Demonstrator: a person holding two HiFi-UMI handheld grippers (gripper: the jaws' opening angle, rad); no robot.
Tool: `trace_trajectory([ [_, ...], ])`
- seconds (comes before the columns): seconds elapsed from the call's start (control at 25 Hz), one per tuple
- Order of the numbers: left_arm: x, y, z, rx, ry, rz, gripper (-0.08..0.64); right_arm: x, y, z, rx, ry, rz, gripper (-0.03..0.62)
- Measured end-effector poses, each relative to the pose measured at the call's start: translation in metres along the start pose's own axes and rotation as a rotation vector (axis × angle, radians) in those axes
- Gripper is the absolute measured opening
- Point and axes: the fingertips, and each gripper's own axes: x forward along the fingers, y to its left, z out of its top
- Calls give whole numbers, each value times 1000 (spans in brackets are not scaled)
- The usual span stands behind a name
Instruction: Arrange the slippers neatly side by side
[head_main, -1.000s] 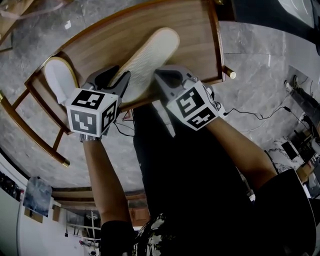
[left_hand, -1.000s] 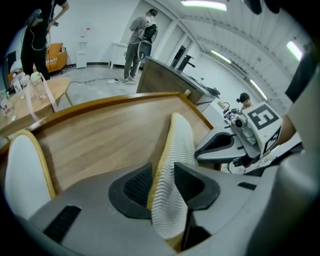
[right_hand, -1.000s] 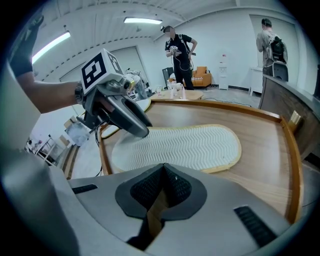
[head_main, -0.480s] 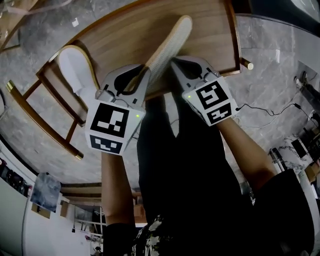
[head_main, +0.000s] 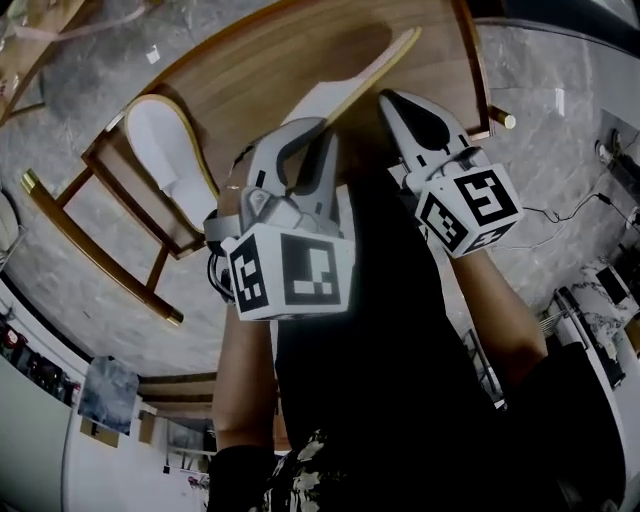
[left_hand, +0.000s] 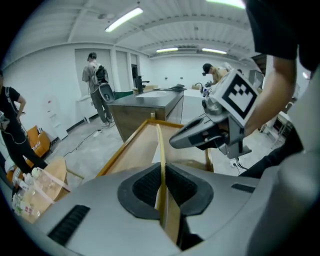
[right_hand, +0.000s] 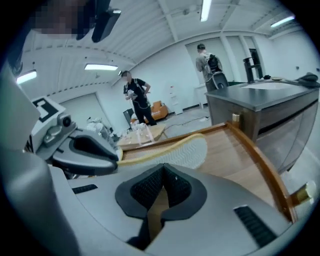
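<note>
The held slipper (head_main: 380, 65), flat on the tabletop (head_main: 250, 60) a second ago, now stands lifted on its edge. The second slipper (head_main: 165, 150) lies at 9 o'clock of the left tool (head_main: 305, 150), with its axis from 11 to 5. The left tool's jaws have just been closing and grip the held slipper's near end. This slipper points to 1 o'clock. The right tool (head_main: 395, 100), closed and empty, is just beside it.

Raised slipper (head_main: 372, 75) shows only edge-on from the head view, its near end lost behind the left gripper (head_main: 298, 140), whose jaws have just been closing on it. Second slipper (head_main: 165, 145): near end runs behind that same gripper. Table (head_main: 260, 70) cut off by the top edge.
</note>
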Motion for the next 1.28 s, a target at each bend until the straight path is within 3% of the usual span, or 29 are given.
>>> trace_trajectory([
  [0.08,2,-15,4,7,-23,-19,26,-15,-20,5,37,-38,-45,-2],
  [0.2,3,-30,3,-47,-44,-47,26,-33,-40,14,27,-70,-82,-2],
  [0.44,6,-48,0,-155,-75,-53,34,-51,-39,35,-152,-72,-54,-2],
  [0.6,16,-65,0,-258,-70,-134,49,-55,-28,54,-248,-91,0,-2],
  [0.68,22,-72,1,-328,-71,-170,49,-50,-17,59,-323,-69,83,-2],
  [0.8,29,-77,-3,-410,-72,-189,49,-37,15,51,-466,21,300,0],
  [0.88,31,-77,-9,-422,-51,-188,61,-31,35,36,-593,125,429,6],
  [1.0,30,-80,-13,-430,-36,-192,63,-26,57,15,-811,260,604,88],
  [1.12,26,-93,-21,-423,-4,-213,63,-26,63,-12,-1086,431,766,97],
  [1.28,25,-114,-29,-442,26,-233,63,-20,63,-45,-1319,634,956,104],
])
